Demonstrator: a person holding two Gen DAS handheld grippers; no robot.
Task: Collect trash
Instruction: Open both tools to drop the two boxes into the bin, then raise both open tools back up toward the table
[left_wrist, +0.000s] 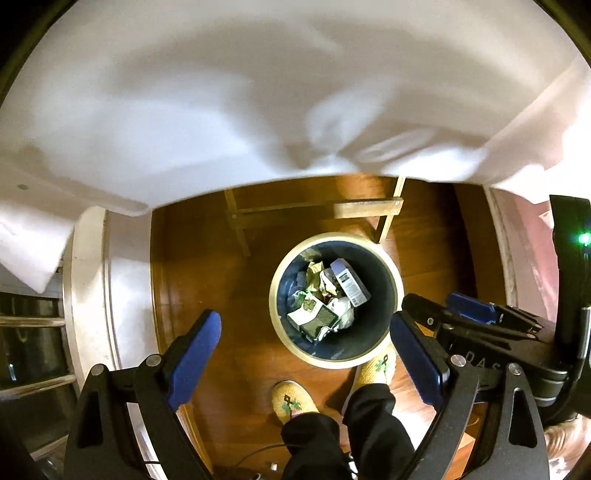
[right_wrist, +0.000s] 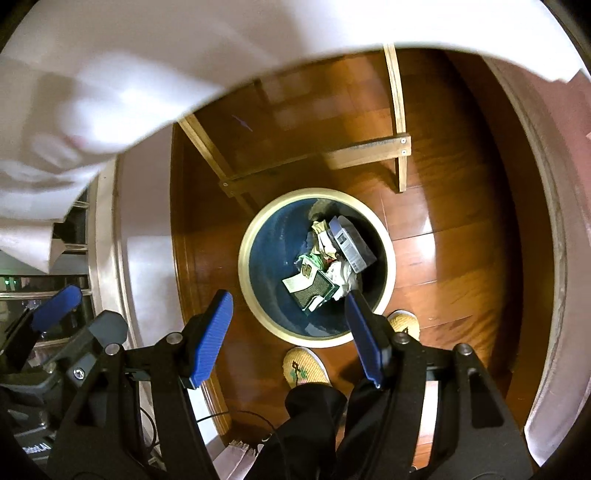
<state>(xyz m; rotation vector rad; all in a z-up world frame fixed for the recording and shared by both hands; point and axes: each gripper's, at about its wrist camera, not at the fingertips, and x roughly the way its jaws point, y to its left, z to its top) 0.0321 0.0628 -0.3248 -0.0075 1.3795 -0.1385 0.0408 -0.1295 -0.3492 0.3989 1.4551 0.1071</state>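
Observation:
A round dark bin (left_wrist: 384, 284) (right_wrist: 266, 243) with a pale rim stands on the wooden floor below both grippers. It holds trash (left_wrist: 327, 295) (right_wrist: 328, 258): crumpled paper, small cartons and a grey box with a barcode. My left gripper (left_wrist: 306, 347) hangs above the bin's near side, jaws wide apart, nothing between its blue pads. My right gripper (right_wrist: 290, 325) is open too and empty, over the bin's near rim. In the left wrist view the right gripper's blue-padded fingers (left_wrist: 469, 306) show at the right.
A white cloth (left_wrist: 221, 92) (right_wrist: 110, 74) hangs over the table edge above the bin. Wooden frame legs (left_wrist: 384, 210) (right_wrist: 400, 147) stand just behind it. A person's feet in yellow slippers (left_wrist: 293, 400) (right_wrist: 306, 365) and black trouser legs are close to the bin. White skirting curves along the left.

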